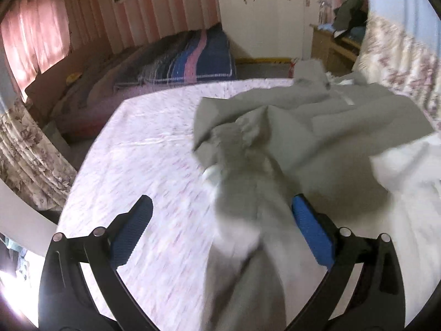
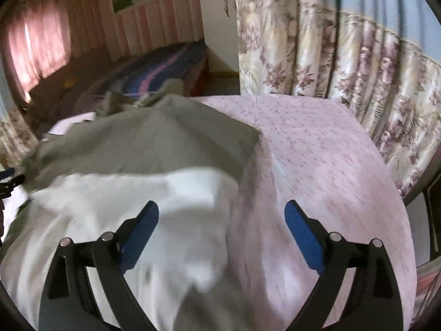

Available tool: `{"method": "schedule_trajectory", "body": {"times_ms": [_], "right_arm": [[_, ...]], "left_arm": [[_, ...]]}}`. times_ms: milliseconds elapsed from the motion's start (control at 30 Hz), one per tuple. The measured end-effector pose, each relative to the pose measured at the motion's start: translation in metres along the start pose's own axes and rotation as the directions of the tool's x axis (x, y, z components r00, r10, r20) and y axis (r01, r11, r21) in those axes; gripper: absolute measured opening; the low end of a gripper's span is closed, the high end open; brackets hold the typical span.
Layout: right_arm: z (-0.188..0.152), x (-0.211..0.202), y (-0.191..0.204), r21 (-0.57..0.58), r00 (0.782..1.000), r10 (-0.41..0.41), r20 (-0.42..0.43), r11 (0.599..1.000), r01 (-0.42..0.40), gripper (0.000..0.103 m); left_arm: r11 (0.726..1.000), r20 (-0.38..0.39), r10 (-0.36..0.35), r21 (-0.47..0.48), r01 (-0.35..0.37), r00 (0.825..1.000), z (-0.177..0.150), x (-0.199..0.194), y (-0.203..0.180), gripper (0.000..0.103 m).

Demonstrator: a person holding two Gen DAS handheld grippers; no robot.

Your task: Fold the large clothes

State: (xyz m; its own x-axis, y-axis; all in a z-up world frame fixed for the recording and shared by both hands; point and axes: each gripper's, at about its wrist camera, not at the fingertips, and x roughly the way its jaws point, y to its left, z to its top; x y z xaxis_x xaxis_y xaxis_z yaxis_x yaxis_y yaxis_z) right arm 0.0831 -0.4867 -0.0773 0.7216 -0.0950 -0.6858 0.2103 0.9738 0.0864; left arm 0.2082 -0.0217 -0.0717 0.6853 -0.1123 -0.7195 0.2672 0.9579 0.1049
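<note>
Grey garment heaped mid-frame on bed, awaiting folding; left tool and right tool spread wide, pinching nothing.

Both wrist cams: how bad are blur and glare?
Left wrist: grey garment and sheet smear near the open tool; window glare blows out the bottom-left corner. Right wrist: white cloth is blurred and overexposed, curtain softer; both show fisheye bending.
</note>
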Motion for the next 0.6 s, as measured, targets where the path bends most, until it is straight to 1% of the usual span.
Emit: {"method": "schedule_trajectory", "body": {"times_ms": [33, 100, 133, 233, 267, 333, 400, 467, 500, 533, 600], "right_arm": [[-0.007, -0.013, -0.001, -0.004, 1.0, 0.006, 0.012, 1.0, -0.006, 0.093], [-0.027, -0.045, -0.003, -0.022, 0.999, 0.023, 0.031, 1.0, -0.023, 0.093], [-0.044, -0.066, -0.002, -0.039, 0.998, 0.036, 0.041, 0.999, -0.034, 0.093], [-0.088, -0.114, 0.003, -0.094, 0.997, 0.03, 0.064, 0.995, -0.024, 0.093], [-0.102, -0.127, 0.004, -0.099, 0.997, 0.03, 0.068, 0.995, -0.024, 0.094], [-0.128, -0.146, 0.003, -0.095, 0.998, 0.027, 0.065, 0.995, -0.021, 0.094], [-0.154, -0.164, 0.003, -0.084, 0.998, 0.015, 0.06, 0.996, -0.01, 0.094], [-0.17, -0.174, 0.001, -0.055, 0.997, -0.006, 0.075, 0.998, 0.01, 0.094], [-0.18, -0.18, -0.001, -0.024, 0.996, -0.009, 0.087, 1.0, 0.011, 0.094], [-0.191, -0.185, -0.003, 0.007, 0.997, 0.002, 0.082, 1.0, -0.003, 0.094], [-0.202, -0.186, -0.002, 0.032, 0.997, 0.045, 0.06, 0.998, -0.047, 0.094]], "left_arm": [[1.0, 0.008, -0.002, 0.0, 0.002, 1.0, -0.01, -0.017, 0.005, 0.1], [1.0, 0.022, 0.003, 0.009, -0.004, 1.0, -0.041, -0.054, 0.015, 0.1], [1.0, 0.029, 0.009, 0.013, -0.009, 1.0, -0.062, -0.075, 0.019, 0.1], [1.0, 0.035, 0.017, 0.007, -0.017, 0.999, -0.107, -0.114, 0.027, 0.1], [1.0, 0.039, 0.013, -0.006, -0.013, 0.999, -0.128, -0.129, 0.03, 0.1], [0.999, 0.032, -0.005, -0.037, 0.006, 0.999, -0.158, -0.145, 0.032, 0.1], [0.997, 0.03, -0.041, -0.07, 0.043, 0.999, -0.193, -0.161, 0.027, 0.1], [0.994, 0.033, -0.055, -0.096, 0.058, 0.998, -0.212, -0.169, 0.018, 0.1], [0.99, 0.042, -0.075, -0.117, 0.08, 0.996, -0.221, -0.172, 0.012, 0.1], [0.986, 0.046, -0.092, -0.132, 0.097, 0.995, -0.226, -0.172, 0.007, 0.1], [0.978, 0.047, -0.137, -0.155, 0.143, 0.989, -0.232, -0.168, -0.004, 0.1]]}}
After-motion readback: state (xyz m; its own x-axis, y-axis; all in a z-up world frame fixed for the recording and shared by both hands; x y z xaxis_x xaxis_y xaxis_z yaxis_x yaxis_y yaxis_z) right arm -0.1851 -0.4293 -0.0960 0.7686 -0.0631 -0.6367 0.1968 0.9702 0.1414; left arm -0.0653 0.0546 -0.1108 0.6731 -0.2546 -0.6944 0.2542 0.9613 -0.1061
